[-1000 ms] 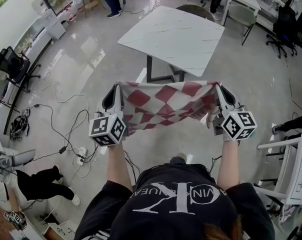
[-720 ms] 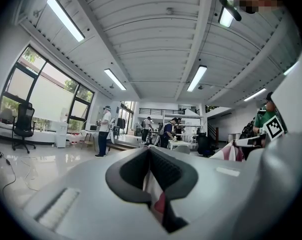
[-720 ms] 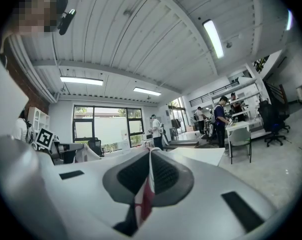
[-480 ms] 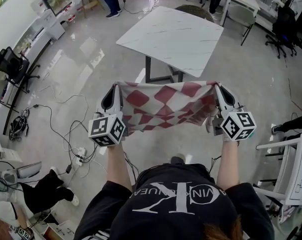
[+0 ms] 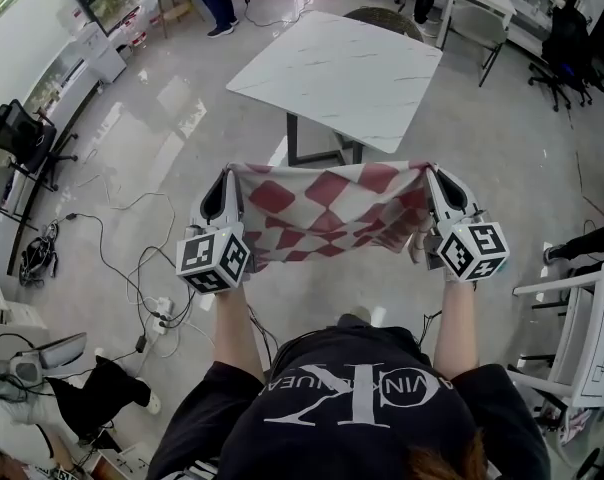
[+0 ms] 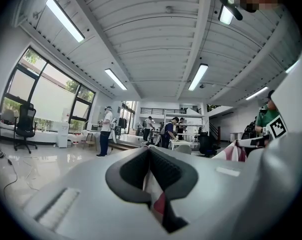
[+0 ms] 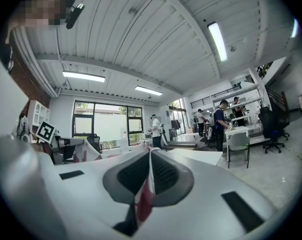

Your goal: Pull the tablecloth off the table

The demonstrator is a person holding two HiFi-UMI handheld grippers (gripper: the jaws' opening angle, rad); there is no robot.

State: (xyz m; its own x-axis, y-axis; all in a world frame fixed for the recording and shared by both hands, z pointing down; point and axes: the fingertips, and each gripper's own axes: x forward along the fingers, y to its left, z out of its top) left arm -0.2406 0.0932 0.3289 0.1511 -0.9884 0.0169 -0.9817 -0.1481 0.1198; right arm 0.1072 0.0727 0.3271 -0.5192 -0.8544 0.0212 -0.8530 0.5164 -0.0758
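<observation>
A glossy grey floor (image 5: pixel 542 168) fills the room, with the bare white counter (image 5: pixel 342 68) in the upper middle of the head view. The cloth (image 5: pixel 332 213), in red and white checks, hangs stretched at frame centre, wholly clear of the counter. The left tongs (image 5: pixel 230 174) are clamped on its left corner and the right tongs (image 5: pixel 429 173) on its right corner; each gripper view shows fabric pinched tight. The pull looks done. What remains, I judge, is to hold both pinches firm and level so the sagging lower edge does not drag. Cables (image 5: pixel 122 258) and a power strip (image 5: pixel 162 313) lie at lower left, a white chair (image 5: pixel 582 338) stands at the right edge, and another chair (image 5: pixel 382 18) sits behind the counter. None blocks the cloth.
</observation>
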